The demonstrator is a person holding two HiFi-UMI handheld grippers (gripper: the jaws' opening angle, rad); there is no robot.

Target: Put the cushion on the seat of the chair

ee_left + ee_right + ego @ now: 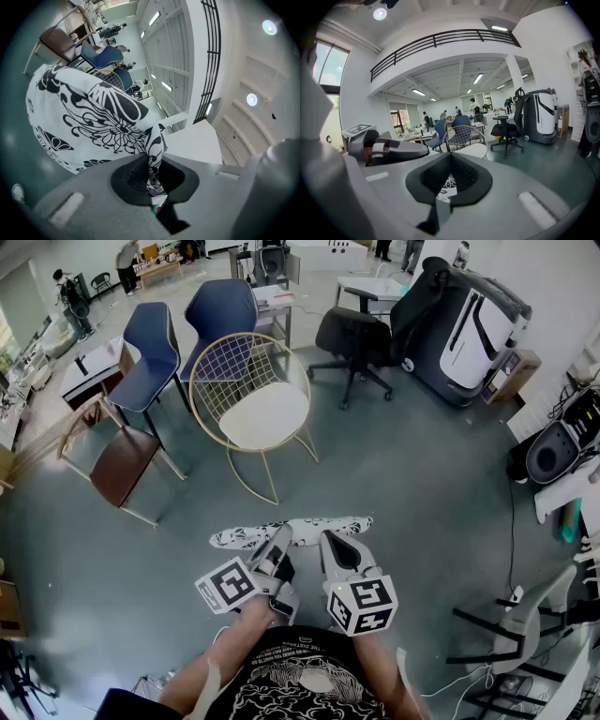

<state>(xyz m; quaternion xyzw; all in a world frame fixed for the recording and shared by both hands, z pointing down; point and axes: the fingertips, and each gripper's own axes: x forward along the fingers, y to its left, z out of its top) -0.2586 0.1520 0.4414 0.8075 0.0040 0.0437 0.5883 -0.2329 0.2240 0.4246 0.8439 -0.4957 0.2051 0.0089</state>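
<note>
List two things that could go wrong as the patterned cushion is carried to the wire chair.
1. The left gripper and right gripper each pinch only a thin edge of the cushion, so it could slip free.
2. The seat of the wire chair is rounded and bare, so the cushion might land off-centre and slide off.

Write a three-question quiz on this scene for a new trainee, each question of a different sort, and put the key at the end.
1. True or false: the cushion already lies on the seat of the wire chair.
2. Which holds the cushion? A. the left gripper alone. B. the right gripper alone. C. both grippers.
3. Fill in: the cushion's print is black on ____.

Key:
1. False. It is off the chair, over the floor in front of the person.
2. C. Each gripper's jaws are closed on the cushion's fabric.
3. White.
</note>
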